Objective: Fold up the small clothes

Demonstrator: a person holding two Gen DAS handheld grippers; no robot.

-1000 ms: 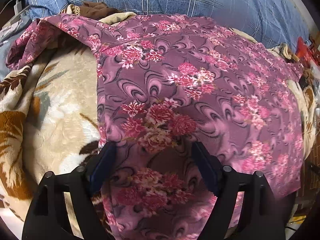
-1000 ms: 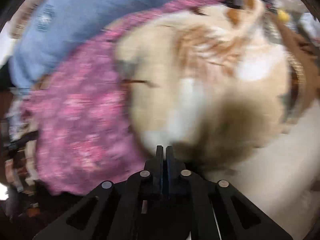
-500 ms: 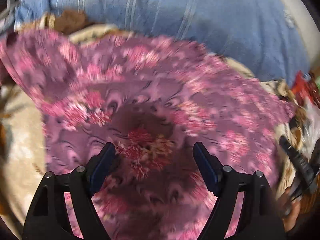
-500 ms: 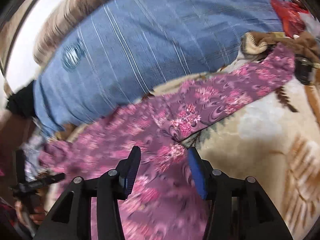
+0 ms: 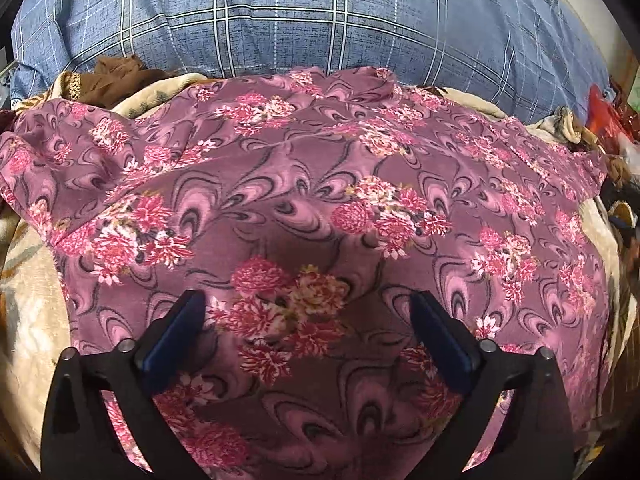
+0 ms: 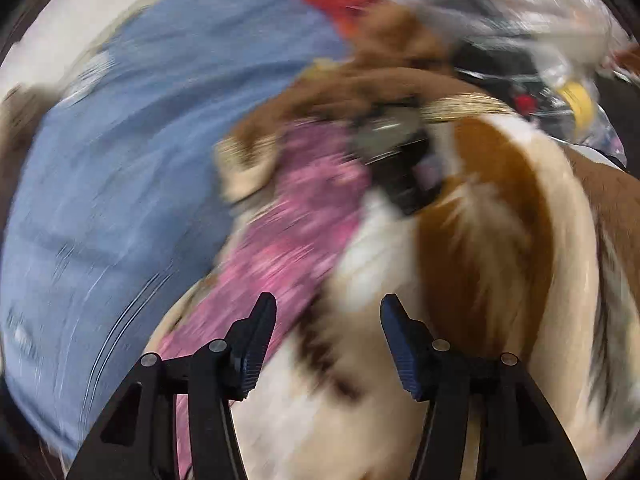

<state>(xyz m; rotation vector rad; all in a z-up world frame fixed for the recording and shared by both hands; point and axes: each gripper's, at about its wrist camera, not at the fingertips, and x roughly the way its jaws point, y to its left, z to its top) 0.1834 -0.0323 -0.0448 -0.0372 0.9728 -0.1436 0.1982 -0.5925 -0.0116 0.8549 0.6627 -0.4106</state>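
Left claw [image 5: 304,312] hangs low over the purple floral garment [image 5: 320,208], pointing forward across it toward the blue plaid pillow [image 5: 304,16], fingers spread wide with nothing between them but the flower print underneath. Whether the blue pads [image 5: 180,332] actually touch the cloth is hard to say.

The garment lies spread out on the cream and brown plush blanket [image 5: 28,320], filling most of the left wrist view. Its long axis runs side to side across the frame, one end reaching out to the left edge, the other trailing off to the right toward a heap of clutter. Its far edge sits just against the foot of the pillow, with a rumpled brown cloth [image 5: 116,80] tucked in at the upper left.

Over to the right wrist view, and it's heavily blurred. The right claw [image 6: 328,312] is open too, a clear gap between the fingers, holding nothing, aimed over the blanket [image 6: 360,400]. A strip of the garment [image 6: 288,240] runs diagonally from beside the left finger up toward the middle of the frame, with the pillow [image 6: 120,200] on its left. A dark object [image 6: 400,172] at the strip's far end is too smeared to identify.
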